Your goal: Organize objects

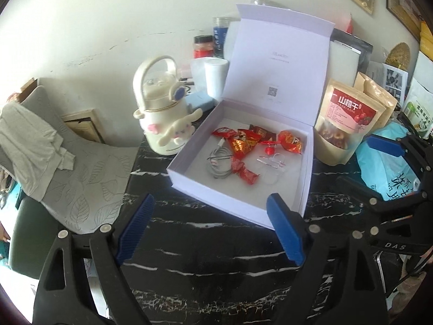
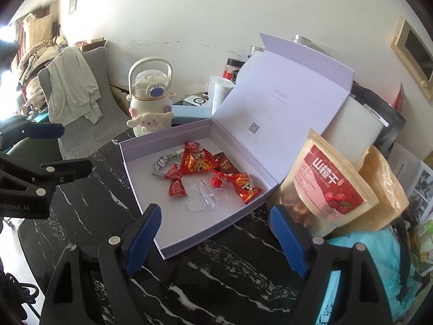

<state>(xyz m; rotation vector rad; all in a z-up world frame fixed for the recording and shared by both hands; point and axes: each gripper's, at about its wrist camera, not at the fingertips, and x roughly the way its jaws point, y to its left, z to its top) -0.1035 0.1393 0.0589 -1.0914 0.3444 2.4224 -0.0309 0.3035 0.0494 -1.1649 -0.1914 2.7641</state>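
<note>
Black marble-pattern worktop point(image 1: 216, 265) w/ white veining, set against a scuffed white wall. Centre frame in both views: lavender gift box point(image 1: 189, 181), hinged lid point(image 1: 276, 62) standing open and leaning back toward upper right. Box contents: several red candy wrappers point(image 1: 240, 142), coiled white cable point(image 1: 220, 162) at box left, clear plastic clip point(image 1: 270, 163) nr the front, small red item beside it, not identifiable. Left of box, just beside it: cream character bottle point(image 1: 162, 113) w/ loop handle. Right of box: kraft snack pouch point(image 1: 343, 120) w/ red label, upright, second pouch behind it. Blue plastic bag point(image 1: 384, 162) at right edge. Jars and white cup behind lid, upper centre. Grey chair w/ cloth draped over it, left of frame. Left tongs point(image 1: 211, 230): spread wide, nothing between the blue pads, lower centre, above bare worktop at box front. Right tongs point(image 2: 216, 238): likewise spread and empty, box's near corner showing between the pads.
</note>
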